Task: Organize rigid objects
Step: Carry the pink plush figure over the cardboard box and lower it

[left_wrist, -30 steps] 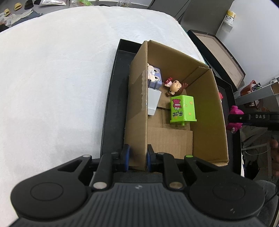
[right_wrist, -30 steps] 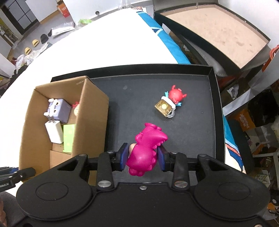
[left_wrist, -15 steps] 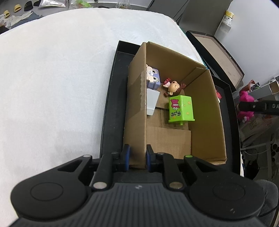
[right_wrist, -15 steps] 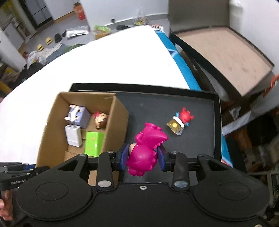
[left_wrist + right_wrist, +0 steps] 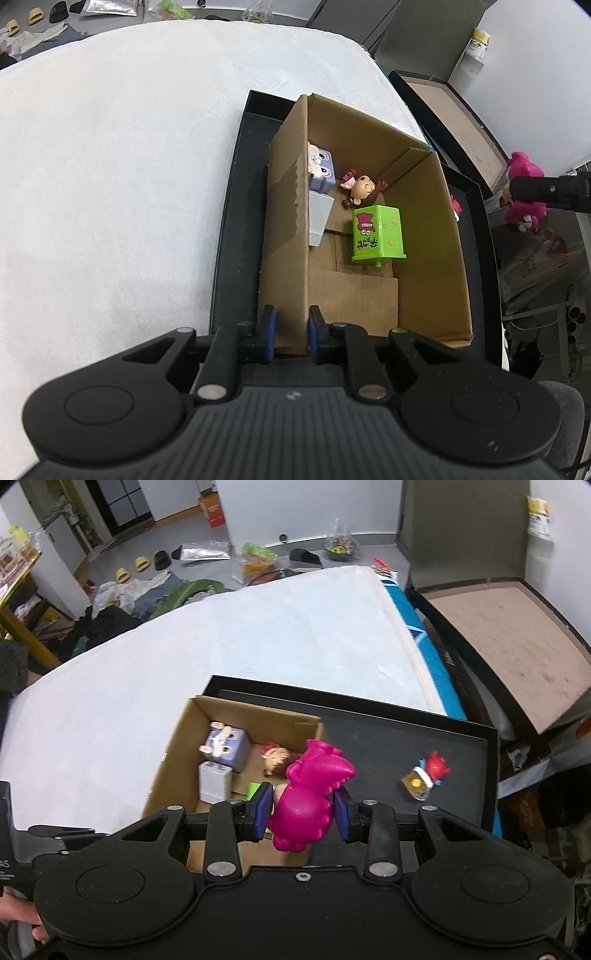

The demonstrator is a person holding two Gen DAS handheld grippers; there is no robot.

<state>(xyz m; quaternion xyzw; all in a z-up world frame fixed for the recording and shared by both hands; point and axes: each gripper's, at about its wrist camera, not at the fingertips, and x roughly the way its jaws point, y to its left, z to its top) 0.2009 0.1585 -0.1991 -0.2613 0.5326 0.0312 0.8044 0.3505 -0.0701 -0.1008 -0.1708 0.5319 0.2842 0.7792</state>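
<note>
Carrying the pink dinosaur figure [image 5: 308, 797] clamped between its pads, the right gripper [image 5: 303, 814] hangs above the cardboard box [image 5: 424, 236]. The left gripper [image 5: 291, 334] pinches the box's near wall, steadying it. Next, I think, comes lowering the figure into free space near the green toy box [image 5: 376, 232] and releasing.

Magenta toy [image 5: 310, 797], brown box [image 5: 424, 229]

The carton [image 5: 424, 236] stands in the tray [image 5: 461, 738], four toys inside it.
</note>
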